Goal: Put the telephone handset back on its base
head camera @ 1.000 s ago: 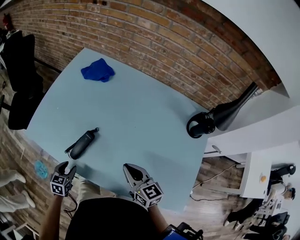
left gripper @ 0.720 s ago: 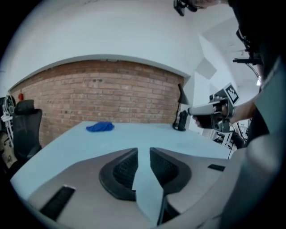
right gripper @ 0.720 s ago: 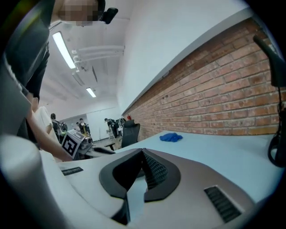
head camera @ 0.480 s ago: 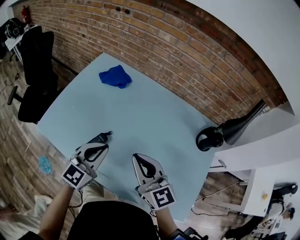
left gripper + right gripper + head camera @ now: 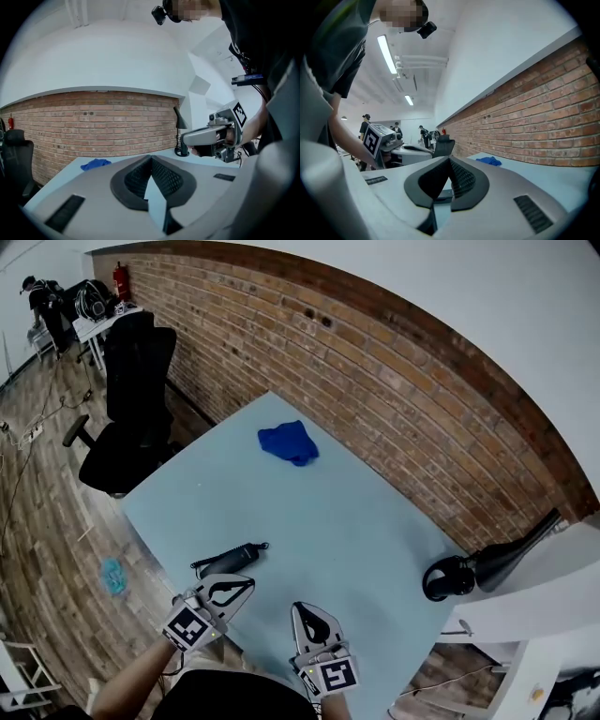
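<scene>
A black telephone handset (image 5: 232, 560) with a short cord lies on the light blue table (image 5: 356, 521) near its front left edge. My left gripper (image 5: 247, 585) hovers just on the near side of it, jaws shut and empty; in the left gripper view its tips (image 5: 151, 160) meet with nothing between them. My right gripper (image 5: 301, 608) is at the front edge, to the right of the handset and apart from it. It is also shut and empty (image 5: 450, 161). No telephone base shows in any view.
A crumpled blue cloth (image 5: 289, 442) lies at the table's far side by the brick wall. Black headphones (image 5: 448, 579) and a black desk lamp (image 5: 511, 552) stand at the right corner. A black office chair (image 5: 131, 413) stands off the left edge.
My left gripper came in from beyond the table's edge to beside the handset, and its jaws closed. The head view has swung so the table sits further right.
</scene>
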Demonstrator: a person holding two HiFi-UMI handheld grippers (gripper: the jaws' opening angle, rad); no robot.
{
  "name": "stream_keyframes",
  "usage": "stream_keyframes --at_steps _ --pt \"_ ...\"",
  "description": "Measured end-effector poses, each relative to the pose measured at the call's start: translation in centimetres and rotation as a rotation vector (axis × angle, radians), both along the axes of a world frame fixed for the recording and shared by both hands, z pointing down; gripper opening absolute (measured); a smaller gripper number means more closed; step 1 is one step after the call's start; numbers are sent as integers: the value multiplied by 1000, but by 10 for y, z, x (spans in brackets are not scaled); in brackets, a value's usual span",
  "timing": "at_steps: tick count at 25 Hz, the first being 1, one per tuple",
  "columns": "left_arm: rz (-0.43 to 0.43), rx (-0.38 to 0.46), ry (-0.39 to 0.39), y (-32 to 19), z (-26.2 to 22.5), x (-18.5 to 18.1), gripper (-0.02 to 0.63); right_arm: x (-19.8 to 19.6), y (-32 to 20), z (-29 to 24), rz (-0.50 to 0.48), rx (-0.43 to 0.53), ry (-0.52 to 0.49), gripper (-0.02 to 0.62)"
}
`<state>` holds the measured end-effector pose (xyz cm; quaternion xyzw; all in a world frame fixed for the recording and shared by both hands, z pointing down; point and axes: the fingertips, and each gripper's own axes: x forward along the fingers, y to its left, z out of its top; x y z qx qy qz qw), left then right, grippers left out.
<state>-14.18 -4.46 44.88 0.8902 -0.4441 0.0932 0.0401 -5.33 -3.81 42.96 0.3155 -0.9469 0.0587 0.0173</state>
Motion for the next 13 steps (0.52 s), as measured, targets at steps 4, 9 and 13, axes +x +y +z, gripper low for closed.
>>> stream_keyframes --at_steps 4,9,13 --pt "-22 -21 18 2 0 -10 29 -9 3 -1 -5 -5 13 16" --pt "-15 -47 -3 3 9 -3 28 -2 3 -3 10 8 14 16" --pt "-25 -62 -1 4 16 -4 28 -1 6 0 16 6 18 15"
